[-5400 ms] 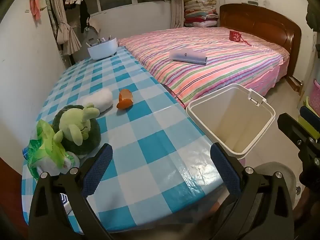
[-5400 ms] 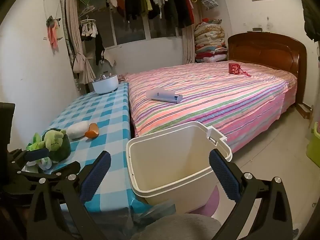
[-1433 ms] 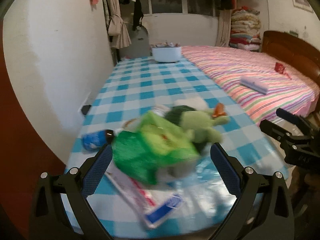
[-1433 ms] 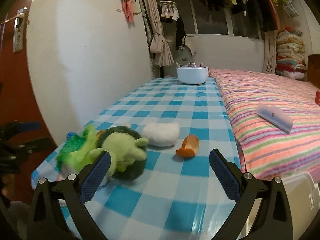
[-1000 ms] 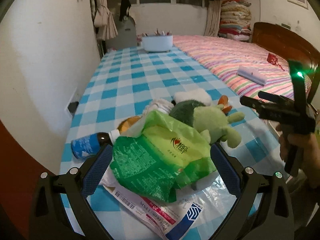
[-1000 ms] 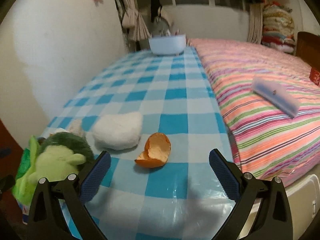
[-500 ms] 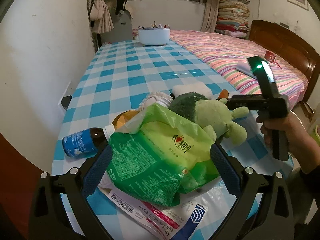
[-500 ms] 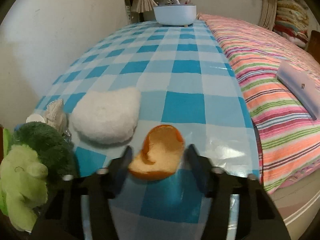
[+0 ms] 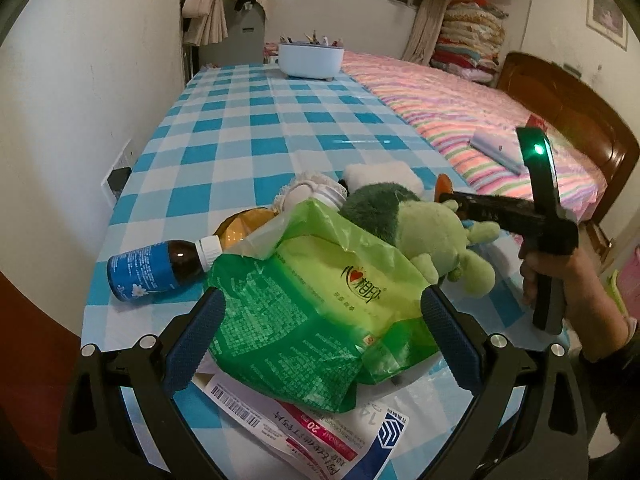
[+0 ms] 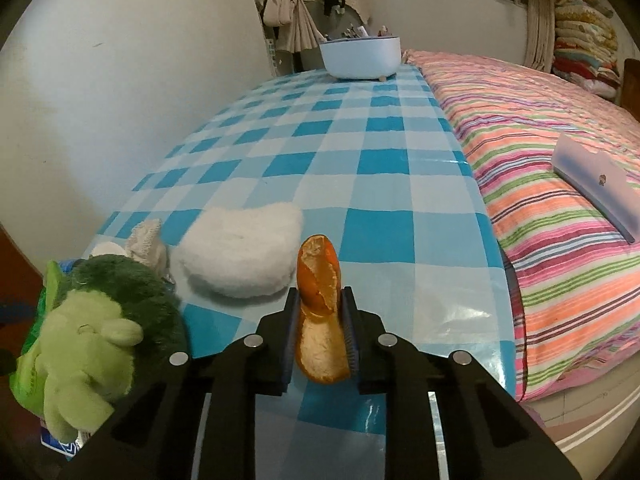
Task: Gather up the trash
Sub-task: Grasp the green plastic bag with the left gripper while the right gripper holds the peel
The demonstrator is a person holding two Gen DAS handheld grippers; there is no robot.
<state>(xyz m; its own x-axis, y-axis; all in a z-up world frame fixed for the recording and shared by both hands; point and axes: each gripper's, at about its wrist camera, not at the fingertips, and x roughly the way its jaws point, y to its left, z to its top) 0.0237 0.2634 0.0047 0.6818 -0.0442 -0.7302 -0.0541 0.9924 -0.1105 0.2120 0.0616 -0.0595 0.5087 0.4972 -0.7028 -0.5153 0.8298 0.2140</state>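
An orange peel (image 10: pixel 320 280) stands upright just above the blue checked tablecloth (image 10: pixel 400 160), pinched between the pads of my right gripper (image 10: pixel 320 320), which is shut on it. In the left wrist view that right gripper (image 9: pixel 446 197) reaches in from the right, held by a hand (image 9: pixel 560 276); only a sliver of the peel (image 9: pixel 442 183) shows. My left gripper (image 9: pixel 322 340) is open, its fingers on either side of a crumpled green plastic bag (image 9: pixel 320 300). The bag lies on a white courier bag (image 9: pixel 320 432). A blue-labelled brown bottle (image 9: pixel 160 264) lies on its side to the left.
A green plush toy (image 10: pixel 92 328) and a white fluffy pad (image 10: pixel 240 252) lie close to the left of the peel. A white tub (image 10: pixel 360 56) stands at the table's far end. A striped bed (image 10: pixel 540 140) adjoins the table's right edge, with a flat grey case (image 10: pixel 592 184) on it.
My right gripper has closed in on the orange peel and shut on it, turning it upright. My left gripper stays open around the green bag, a little closer.
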